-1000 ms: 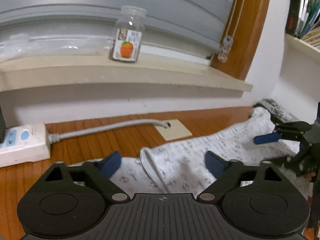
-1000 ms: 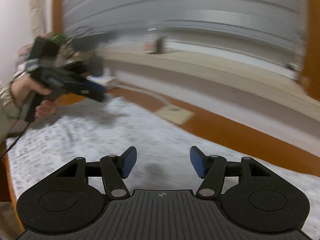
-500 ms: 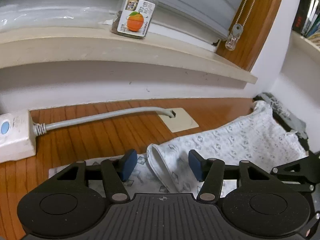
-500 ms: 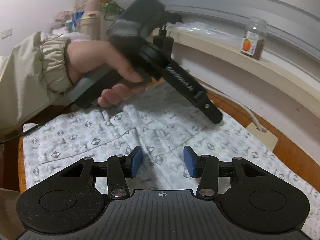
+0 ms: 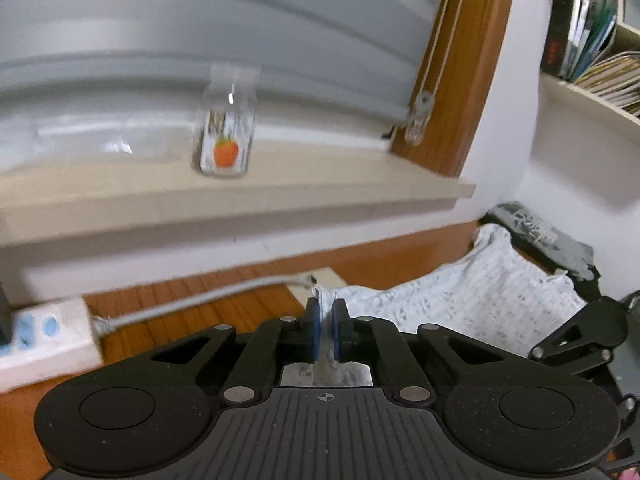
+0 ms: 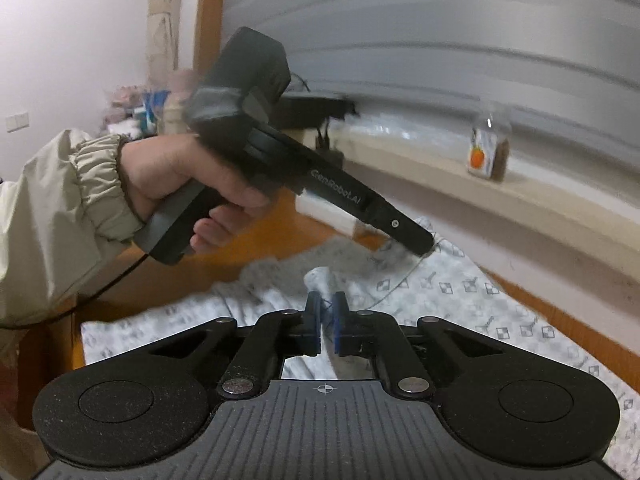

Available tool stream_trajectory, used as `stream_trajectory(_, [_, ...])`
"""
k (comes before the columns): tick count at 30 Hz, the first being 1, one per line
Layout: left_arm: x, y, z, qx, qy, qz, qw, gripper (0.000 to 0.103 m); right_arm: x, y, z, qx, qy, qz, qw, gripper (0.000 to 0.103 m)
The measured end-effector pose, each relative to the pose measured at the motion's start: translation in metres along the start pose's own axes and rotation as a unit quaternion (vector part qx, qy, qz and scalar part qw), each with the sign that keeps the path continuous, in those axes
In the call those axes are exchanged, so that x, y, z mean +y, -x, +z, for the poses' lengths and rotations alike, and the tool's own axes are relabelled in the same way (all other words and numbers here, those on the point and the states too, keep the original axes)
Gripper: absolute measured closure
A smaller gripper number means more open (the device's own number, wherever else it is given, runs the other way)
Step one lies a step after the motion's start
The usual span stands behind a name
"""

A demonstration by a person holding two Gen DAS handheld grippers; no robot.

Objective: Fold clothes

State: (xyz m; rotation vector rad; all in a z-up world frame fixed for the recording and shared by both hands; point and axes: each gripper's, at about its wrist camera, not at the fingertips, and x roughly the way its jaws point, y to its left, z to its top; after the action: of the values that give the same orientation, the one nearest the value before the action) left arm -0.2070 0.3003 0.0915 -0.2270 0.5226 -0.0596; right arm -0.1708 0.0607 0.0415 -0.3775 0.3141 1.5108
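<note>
Left gripper [image 5: 326, 326], black two-finger claw with blue pads, is closed tight on a pinched-up fold of the white garment with small grey diamond print [image 5: 472, 300]; cloth shows between the pads. Right gripper [image 6: 326, 322], same build, is also clamped on a raised bunch of that garment, fabric visible between its blue pads. The garment lies spread on the orange-brown wooden tabletop [image 5: 192, 300], running from near the left claw toward the right wall corner, where it meets a dark grey printed cloth [image 5: 536, 232]. In the right wrist view the garment [image 6: 460, 300] covers much of the table below the ledge, and the left claw's tip touches it at its far edge. A person's hand [image 6: 192, 184] with a beige elastic-cuffed sleeve [image 6: 60, 208] grips the left tool's dark handle. On the table at left sits a white power strip with blue buttons [image 5: 44, 336], its grey cable [image 5: 200, 300] running to a beige square plate [image 5: 320, 280] just behind the left pads. A clear plastic jar with an orange-fruit label [image 5: 226, 144] stands upright on the cream window ledge [image 5: 320, 192], under grey blinds [image 5: 240, 40]. Books on a shelf [image 5: 588, 52] upper right. Both views are motion-blurred.
</note>
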Motion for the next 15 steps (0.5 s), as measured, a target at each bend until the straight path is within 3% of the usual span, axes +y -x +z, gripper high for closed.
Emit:
stream_trajectory(4, [0.008,0.015,0.0,0.0,0.001,0.019,0.9998,0.097,0.011,-0.004,0.007,-0.013,0.008,0.006,1.0,0.097])
stream_trajectory(8, [0.02,0.002,-0.018,0.041,0.012,0.037,0.9984,0.095,0.012,-0.025,0.0,0.014,0.004,0.013,1.0,0.097])
stream_trajectory(11, [0.028,-0.009,-0.033,0.06,0.018,0.063,0.996,0.076,0.011,-0.043,-0.008,0.043,0.0,0.017,0.999,0.088])
stream_trajectory(13, [0.028,-0.01,-0.035,0.049,0.02,0.081,0.9953,0.061,-0.008,-0.025,-0.014,0.046,-0.013,-0.011,0.999,0.068])
stream_trajectory(15, [0.024,-0.009,-0.029,0.03,0.017,0.094,0.995,0.034,-0.032,-0.003,-0.021,0.046,-0.029,-0.044,0.998,0.064])
